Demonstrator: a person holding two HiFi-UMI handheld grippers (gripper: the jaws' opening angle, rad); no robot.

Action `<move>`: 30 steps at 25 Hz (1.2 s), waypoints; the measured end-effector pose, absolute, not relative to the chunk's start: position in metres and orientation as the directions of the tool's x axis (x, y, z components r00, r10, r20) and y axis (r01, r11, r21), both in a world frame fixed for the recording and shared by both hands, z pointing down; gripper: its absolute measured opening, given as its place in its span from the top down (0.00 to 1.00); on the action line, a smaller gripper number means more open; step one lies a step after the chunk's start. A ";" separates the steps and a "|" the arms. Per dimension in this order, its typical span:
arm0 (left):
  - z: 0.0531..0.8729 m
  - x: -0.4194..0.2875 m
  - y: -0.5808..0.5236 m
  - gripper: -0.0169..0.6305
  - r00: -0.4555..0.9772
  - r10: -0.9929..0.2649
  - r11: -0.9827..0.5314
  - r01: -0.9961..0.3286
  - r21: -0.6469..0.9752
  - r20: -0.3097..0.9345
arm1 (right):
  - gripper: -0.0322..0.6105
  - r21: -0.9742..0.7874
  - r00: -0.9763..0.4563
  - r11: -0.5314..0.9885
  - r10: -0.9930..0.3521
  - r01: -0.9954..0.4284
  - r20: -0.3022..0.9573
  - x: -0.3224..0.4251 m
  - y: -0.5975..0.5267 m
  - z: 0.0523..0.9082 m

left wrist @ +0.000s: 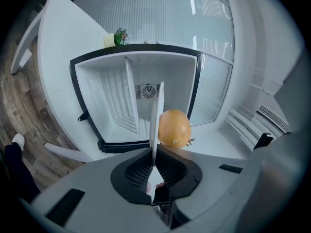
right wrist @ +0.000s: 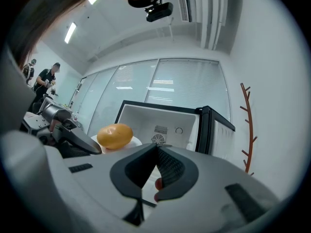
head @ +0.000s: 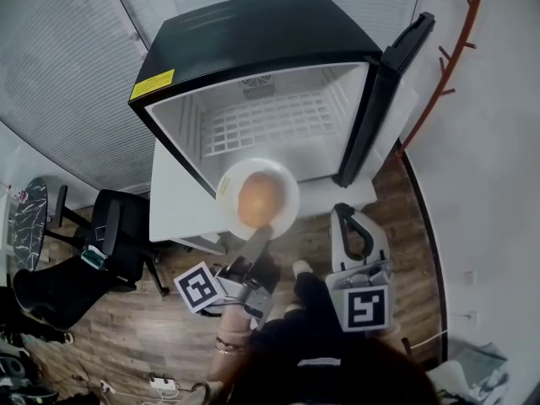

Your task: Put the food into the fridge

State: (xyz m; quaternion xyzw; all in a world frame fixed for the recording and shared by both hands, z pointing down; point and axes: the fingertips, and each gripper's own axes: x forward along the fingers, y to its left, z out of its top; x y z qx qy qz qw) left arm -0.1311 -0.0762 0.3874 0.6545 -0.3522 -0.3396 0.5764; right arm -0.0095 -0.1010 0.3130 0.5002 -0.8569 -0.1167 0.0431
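**Step in hand: carry the plate into the fridge.**

1. The left tongs (head: 257, 236) are clamped on the near rim of a white plate (head: 226, 194). The plate carries one round, orange-brown food item (head: 260, 199). It hangs in front of the open fridge (head: 253, 49), not yet inside.
2. The right tongs (head: 353, 226) are closed on nothing and are held low, near the body.
3. Advance the plate level. It is gripped at one edge only, so any tilt is likely to roll the food item off.
4. Aim for the wire shelf (head: 270, 121) and stay left of the open door (head: 380, 99). Set the plate down flat before releasing.

**View comparison**

- Head view: shows the shelf, the door swung right and both grippers. The bite on the rim is hard to read here.
- Left gripper view: shows the plate edge-on between the jaws, which confirms the grip.
- Right gripper view: shows its own jaws together and empty, with the food item seen from the side and resting on the plate.
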 end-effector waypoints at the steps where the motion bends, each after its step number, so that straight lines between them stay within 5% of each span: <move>1: 0.388 -0.131 -0.081 0.95 0.520 -0.853 -0.087 -0.067 0.994 -0.040 | 0.96 0.244 -0.497 0.473 -0.866 -0.846 -0.044 -0.010 -0.105 0.313; 30: 0.415 -0.138 -0.197 0.95 0.528 -0.849 -0.011 -0.042 0.999 0.013 | 0.96 0.223 -0.489 0.481 -0.872 -0.848 0.020 -0.013 -0.215 0.342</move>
